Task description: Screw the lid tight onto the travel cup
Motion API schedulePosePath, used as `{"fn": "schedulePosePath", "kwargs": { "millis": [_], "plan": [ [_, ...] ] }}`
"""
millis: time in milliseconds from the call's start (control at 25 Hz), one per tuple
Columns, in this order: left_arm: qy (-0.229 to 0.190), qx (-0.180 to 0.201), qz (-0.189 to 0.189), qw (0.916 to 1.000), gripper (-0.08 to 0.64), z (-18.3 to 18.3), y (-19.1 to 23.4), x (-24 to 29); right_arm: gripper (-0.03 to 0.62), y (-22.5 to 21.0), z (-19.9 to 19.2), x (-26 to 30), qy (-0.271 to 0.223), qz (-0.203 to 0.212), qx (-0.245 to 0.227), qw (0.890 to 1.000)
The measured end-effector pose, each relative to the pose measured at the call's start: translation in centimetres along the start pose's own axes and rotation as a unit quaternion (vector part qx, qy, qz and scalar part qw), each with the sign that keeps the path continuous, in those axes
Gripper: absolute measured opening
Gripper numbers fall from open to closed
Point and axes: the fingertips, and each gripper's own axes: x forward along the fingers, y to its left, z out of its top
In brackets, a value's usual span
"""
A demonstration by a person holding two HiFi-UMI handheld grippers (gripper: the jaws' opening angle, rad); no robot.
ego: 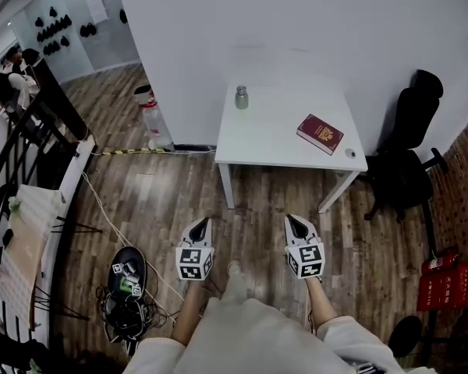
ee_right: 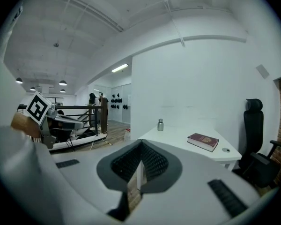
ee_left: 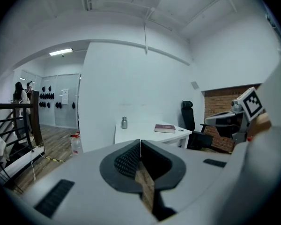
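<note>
held left claw (ego: 205, 221) and right claw (ego: 290, 219) pressed together, empty, over the floor (ego: 156, 201), short of the worktop (ego: 273, 142). found travel cup (ego: 241, 97) upright at its far left, well apart from both.

No text you can read. Red book (ego: 320, 133), ahead of right gripper (ego: 292, 220) fingers: gold emblem, lettering too small. Red box (ego: 443, 285), far right of those fingers: white print illegible.

1 silvery travel cup (ego: 241, 97) (upright) — near far-left corner of table (ego: 274, 142).
</note>
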Motion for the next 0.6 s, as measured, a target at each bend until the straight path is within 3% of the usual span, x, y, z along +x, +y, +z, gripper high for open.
{"fn": "schedulePosePath", "kwargs": {
  "millis": [600],
  "plan": [
    [-0.003, 0.001, -0.022, 0.9997, 0.009, 6.9, 11.0, 15.6, 0.0, -4.8, 7.0, 17.5, 0.001, -0.023, -0.003, 1.0]
  ]
}}
